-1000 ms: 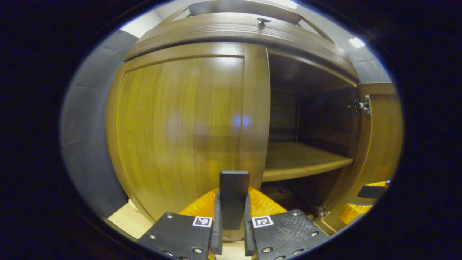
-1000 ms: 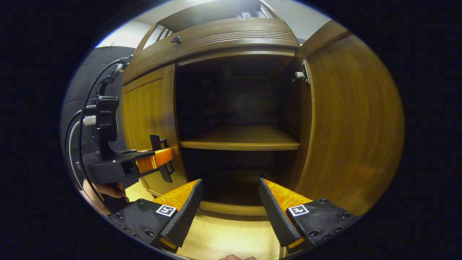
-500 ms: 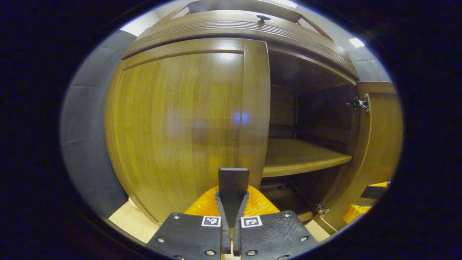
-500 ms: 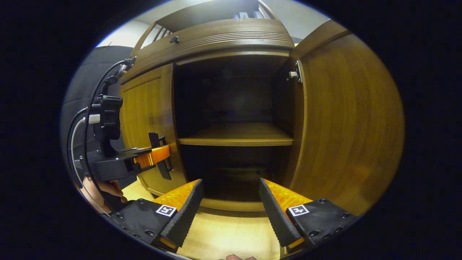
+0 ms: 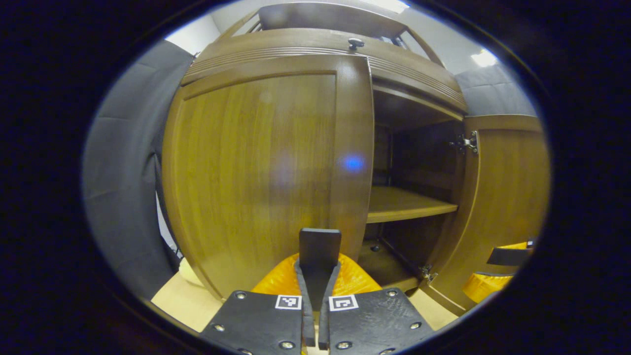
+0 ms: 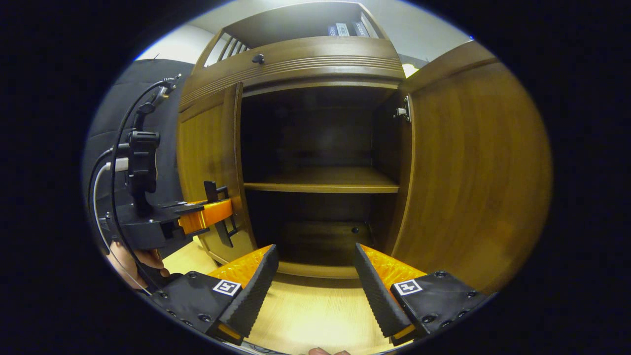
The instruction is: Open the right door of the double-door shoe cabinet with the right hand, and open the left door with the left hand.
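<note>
Left gripper [image 5: 316, 276] closed tight on the flat dark door handle [image 5: 319, 249], both fingers pressed against its lower part, the handle's squared top standing up above the fingertips. Handle set low on the tall glossy brown wooden left door [image 5: 256, 167] of the double-door shoe cabinet [image 5: 315, 49], right at the door's inner edge. Seen from the right gripper view, that same left gripper [image 6: 224, 224] sits at the left door [image 6: 209, 162], held from below by a hand [image 6: 135, 261], with cables looping up behind it. Left door swung a little away from the cabinet front, a dark gap showing along its inner edge.

Right gripper [image 6: 315, 286] wide open, fingers [image 6: 254, 288] well apart, holding nothing and touching nothing, hovering over the pale wooden floor [image 6: 315, 315] in front of the opening. Glossy brown wooden right door [image 6: 473, 172] swung fully outward, a metal hinge [image 6: 403, 111] visible at its top inner corner. Inside, one horizontal wooden shelf [image 6: 320, 180], bare, in dark surroundings. Small round dark knob [image 6: 258, 58] on the moulded band above the doors.
</note>
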A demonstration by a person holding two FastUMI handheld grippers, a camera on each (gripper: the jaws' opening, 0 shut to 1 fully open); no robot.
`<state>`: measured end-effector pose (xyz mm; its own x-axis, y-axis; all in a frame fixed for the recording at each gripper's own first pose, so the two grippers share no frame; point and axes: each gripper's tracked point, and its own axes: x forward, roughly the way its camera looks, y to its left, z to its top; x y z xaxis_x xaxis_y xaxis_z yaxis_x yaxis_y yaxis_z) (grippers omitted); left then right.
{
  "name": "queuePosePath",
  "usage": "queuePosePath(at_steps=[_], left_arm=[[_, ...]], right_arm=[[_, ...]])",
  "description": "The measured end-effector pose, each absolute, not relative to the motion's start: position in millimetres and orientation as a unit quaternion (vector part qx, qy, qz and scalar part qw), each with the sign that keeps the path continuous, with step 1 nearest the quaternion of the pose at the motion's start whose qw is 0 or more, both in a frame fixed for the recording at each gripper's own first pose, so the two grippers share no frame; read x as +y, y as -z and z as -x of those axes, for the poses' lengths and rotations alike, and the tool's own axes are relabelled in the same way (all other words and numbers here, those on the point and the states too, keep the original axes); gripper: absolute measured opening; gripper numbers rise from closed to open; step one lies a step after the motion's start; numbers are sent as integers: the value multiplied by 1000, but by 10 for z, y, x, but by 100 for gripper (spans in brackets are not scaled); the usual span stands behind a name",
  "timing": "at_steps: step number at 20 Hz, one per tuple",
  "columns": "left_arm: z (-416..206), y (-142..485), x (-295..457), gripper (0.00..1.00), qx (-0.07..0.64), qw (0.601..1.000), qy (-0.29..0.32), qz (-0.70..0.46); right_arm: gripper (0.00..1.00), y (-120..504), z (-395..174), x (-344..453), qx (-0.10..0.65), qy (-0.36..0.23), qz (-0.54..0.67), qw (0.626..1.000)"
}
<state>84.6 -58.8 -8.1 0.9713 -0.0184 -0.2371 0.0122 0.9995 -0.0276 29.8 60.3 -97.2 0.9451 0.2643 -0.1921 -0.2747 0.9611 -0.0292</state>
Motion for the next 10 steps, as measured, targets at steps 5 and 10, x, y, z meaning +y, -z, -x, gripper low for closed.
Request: queuePosePath(at_steps=[5, 10], left_arm=[[-817, 50, -589, 6, 118, 993, 6, 16], [-833, 23, -592, 5, 108, 994, 2, 21]], right_arm=[[94, 1088, 52, 692, 104, -139, 48, 984], [96, 1169, 382, 746, 96, -137, 67, 984]])
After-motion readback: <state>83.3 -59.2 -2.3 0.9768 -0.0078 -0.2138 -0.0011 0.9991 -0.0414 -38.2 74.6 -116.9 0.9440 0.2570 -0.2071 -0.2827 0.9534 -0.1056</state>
